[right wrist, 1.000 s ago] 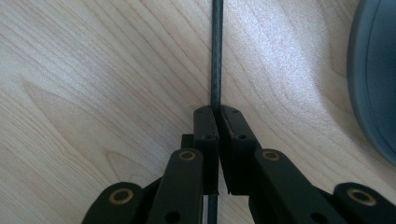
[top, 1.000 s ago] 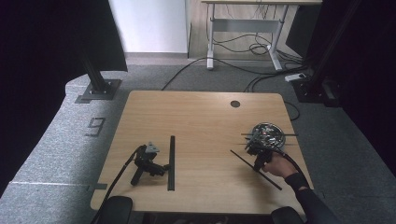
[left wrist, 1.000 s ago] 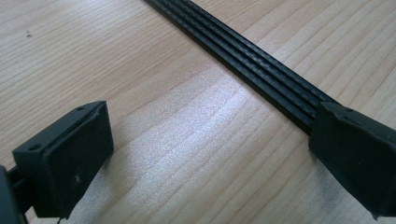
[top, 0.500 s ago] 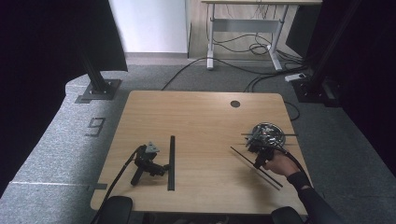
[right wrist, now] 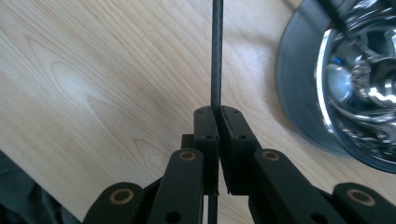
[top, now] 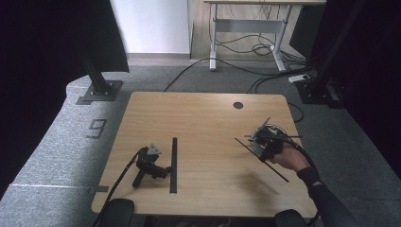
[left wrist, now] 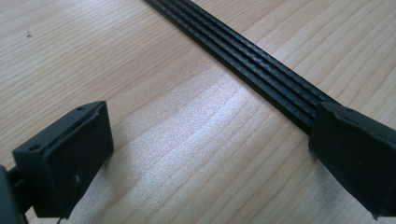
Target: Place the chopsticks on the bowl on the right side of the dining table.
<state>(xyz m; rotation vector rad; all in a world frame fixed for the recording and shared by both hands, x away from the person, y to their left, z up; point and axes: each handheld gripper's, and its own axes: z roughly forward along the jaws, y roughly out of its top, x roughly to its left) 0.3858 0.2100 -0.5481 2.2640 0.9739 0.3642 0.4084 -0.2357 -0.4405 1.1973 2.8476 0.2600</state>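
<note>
Your right gripper [right wrist: 218, 116] is clenched on a thin black strip [right wrist: 216, 56], which runs straight out from between the pads; in the high view that strip [top: 263, 153] slants across the desk [top: 203, 118] at your right hand [top: 291, 158], just beside a black holder with shiny metal parts [top: 269, 135]. Your left gripper [top: 150, 163] lies on the desk, released, its jaws wide apart, with a ribbed black strip [left wrist: 252, 60] passing beside one pad.
</note>
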